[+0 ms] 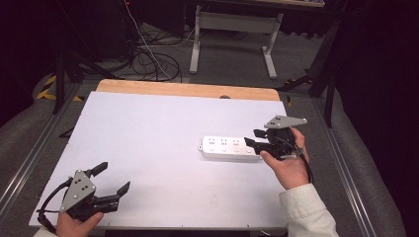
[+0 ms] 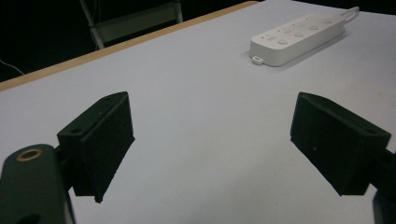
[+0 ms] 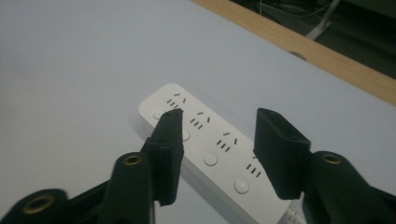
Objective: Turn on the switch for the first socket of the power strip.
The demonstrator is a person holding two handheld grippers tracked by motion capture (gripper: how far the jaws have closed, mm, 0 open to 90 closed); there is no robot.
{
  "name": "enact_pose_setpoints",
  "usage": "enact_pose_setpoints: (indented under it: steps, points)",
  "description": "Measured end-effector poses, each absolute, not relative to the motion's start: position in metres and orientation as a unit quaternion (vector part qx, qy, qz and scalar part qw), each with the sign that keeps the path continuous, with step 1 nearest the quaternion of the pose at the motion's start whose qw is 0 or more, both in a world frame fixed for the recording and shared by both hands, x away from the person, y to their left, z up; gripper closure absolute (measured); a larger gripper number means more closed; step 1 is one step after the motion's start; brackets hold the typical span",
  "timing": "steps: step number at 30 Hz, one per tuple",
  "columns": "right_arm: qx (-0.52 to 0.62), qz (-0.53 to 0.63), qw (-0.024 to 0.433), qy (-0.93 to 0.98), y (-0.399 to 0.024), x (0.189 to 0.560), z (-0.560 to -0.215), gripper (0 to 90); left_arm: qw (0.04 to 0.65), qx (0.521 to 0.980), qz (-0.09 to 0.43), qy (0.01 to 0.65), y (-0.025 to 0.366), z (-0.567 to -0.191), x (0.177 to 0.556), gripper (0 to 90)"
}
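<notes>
Lying beneath the right tool's parted jaws, the power strip; left tool wide.

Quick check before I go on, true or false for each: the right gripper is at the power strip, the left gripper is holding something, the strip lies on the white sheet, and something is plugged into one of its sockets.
1. The right gripper is at the power strip. True: its open jaws straddle the strip's near end.
2. The left gripper is holding something. False: its jaws stand wide apart over bare sheet, well away from the strip.
3. The strip lies flat on the white sheet. True.
4. Something is plugged into one of its sockets. False: the sockets that show are free; only the strip's own cable leaves its end.
</notes>
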State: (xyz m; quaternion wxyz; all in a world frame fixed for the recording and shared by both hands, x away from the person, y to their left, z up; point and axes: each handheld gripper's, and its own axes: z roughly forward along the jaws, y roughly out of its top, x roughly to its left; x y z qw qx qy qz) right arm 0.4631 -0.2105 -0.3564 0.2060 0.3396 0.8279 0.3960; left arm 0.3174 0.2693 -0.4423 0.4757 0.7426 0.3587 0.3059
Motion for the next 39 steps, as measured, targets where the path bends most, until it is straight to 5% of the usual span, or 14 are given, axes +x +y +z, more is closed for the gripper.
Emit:
enact_pose_setpoints:
  steps: [17, 39]
  points:
    - [0.275, 0.468, 0.187, 0.818, -0.219, 0.408, -0.351, 13.6, 0.482, 0.739, 0.305, 0.358, 0.27, -0.44, 0.315, 13.7]
    - [0.234, 0.518, 0.169, 0.805, -0.228, 0.374, -0.423, 7.3, 0.495, 0.74, 0.292, 0.35, 0.271, -0.438, 0.305, 13.3]
